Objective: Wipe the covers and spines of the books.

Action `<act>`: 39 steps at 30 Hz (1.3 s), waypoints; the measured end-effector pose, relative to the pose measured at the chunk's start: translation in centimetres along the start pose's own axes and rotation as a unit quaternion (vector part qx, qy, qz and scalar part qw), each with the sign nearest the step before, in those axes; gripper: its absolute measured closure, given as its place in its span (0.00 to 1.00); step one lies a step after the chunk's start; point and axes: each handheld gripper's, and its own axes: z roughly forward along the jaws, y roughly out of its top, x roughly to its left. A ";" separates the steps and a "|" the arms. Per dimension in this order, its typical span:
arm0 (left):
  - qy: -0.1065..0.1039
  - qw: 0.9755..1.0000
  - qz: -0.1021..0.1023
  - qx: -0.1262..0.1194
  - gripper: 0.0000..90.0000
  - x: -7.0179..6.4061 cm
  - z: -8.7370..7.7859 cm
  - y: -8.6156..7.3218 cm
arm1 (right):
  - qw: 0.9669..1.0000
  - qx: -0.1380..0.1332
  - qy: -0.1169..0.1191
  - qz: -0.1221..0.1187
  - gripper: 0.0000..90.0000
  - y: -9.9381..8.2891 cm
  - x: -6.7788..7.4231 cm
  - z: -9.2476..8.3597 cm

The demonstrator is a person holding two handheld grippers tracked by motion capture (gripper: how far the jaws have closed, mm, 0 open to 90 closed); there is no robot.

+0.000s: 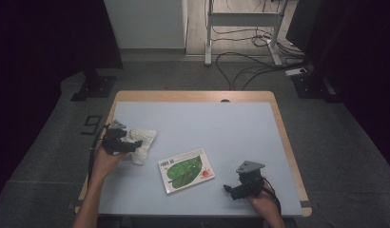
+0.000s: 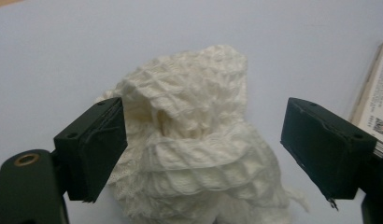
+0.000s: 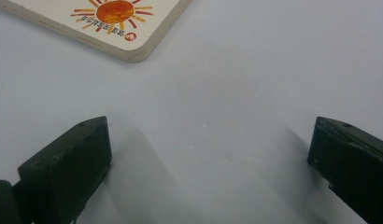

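Observation:
A crumpled white waffle-weave cloth [image 1: 141,141] [image 2: 194,140] lies on the pale blue table [image 1: 221,128] at its left side. My left gripper [image 1: 131,145] [image 2: 206,135] is open around the cloth; the left pad brushes its edge and the right pad stands apart from it. A flat book [image 1: 186,170] with a green leaf and an orange sun on its cover lies near the middle front. Its edge [image 2: 374,102] is at the right of the left gripper view. My right gripper [image 1: 229,190] [image 3: 203,154] is open over bare table, just short of the book's sun corner [image 3: 110,18].
The table's wooden rim [image 1: 283,137] runs along the far and right sides. Beyond it lie a grey floor with cables [image 1: 240,66] and a white desk frame [image 1: 240,19]. Dark stands flank the table on both sides.

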 end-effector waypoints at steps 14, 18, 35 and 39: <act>-0.013 0.997 0.070 -0.008 0.10 -4.0 -1.5 0.3 | 1.000 0.000 0.000 0.000 0.00 0.0 0.0 0.0; -0.037 0.996 0.084 -0.014 0.06 -5.4 -1.8 -0.1 | 1.000 0.000 0.000 0.000 0.00 0.0 0.0 0.0; -0.084 0.988 0.130 0.003 0.00 -9.7 -0.8 -3.4 | 1.000 0.000 0.000 0.000 0.00 0.0 0.0 0.0; -0.098 0.987 0.129 0.006 0.00 -10.2 0.0 -4.2 | 1.000 0.000 0.000 0.000 0.00 0.0 0.0 0.0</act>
